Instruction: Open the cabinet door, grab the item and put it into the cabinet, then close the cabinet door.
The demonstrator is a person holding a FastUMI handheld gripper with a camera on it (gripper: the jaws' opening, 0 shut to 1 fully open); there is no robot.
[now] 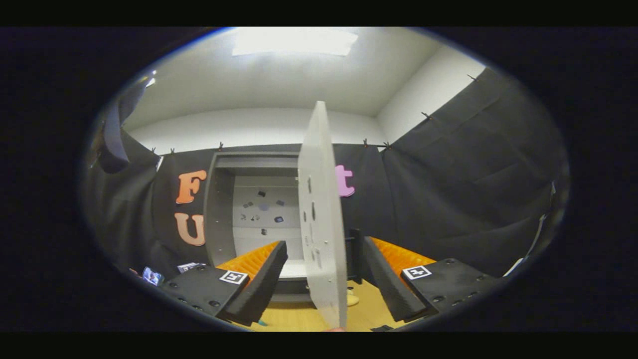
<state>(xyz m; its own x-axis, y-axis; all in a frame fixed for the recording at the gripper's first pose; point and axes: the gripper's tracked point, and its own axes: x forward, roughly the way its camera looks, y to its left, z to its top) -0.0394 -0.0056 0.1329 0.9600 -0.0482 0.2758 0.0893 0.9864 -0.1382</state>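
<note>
A grey cabinet [219, 209] stands against the booth's back wall, its inside showing a pale back panel with several small dark marks. Its white door [321, 209] is swung out towards me and shows nearly edge-on, with small slots in its face. My gripper [324, 244] is open, and the door stands between the two fingers with a gap on each side. The left finger [261, 279] sits in front of the cabinet's lower opening. The right finger [386, 279] is on the door's other side. A small pale object [352, 299] lies on the table by the door's bottom edge, mostly hidden.
The cabinet rests on a wooden table [369, 314]. A small bluish item [152, 275] and a white card [189, 267] lie left of the left finger. Black cloth walls close in the back and the right side.
</note>
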